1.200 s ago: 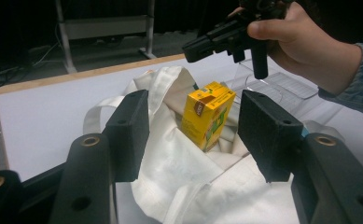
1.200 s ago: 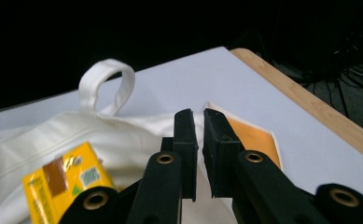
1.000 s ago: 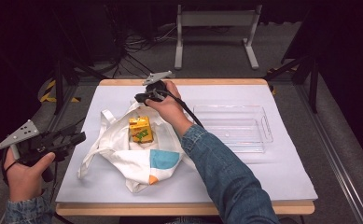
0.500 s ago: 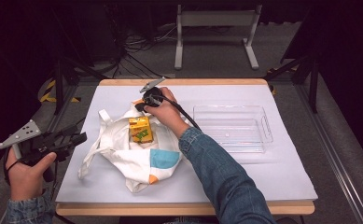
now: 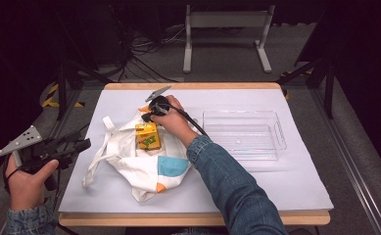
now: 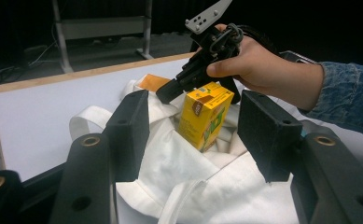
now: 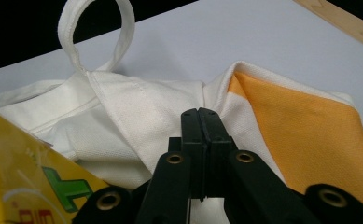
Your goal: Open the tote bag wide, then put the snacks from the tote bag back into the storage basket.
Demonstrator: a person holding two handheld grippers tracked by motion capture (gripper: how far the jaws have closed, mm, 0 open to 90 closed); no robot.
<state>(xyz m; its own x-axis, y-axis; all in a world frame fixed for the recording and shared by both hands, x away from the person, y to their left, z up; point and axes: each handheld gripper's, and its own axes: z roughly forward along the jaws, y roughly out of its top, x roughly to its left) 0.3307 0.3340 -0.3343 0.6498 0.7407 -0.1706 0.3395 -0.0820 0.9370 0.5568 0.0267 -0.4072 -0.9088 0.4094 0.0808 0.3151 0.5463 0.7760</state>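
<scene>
Denim sleeves (image 5: 237, 186), black hand-held grippers (image 5: 151, 113)

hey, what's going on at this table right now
A person is working at a white cloth bag that lies on the table with a yellow juice carton standing in its mouth. The right gripper is down at the bag's far edge, just behind the carton, its jaws shut together against the cloth. The left gripper is held off the table's left edge, jaws apart and holding nothing. A clear plastic tray sits to the right.
</scene>
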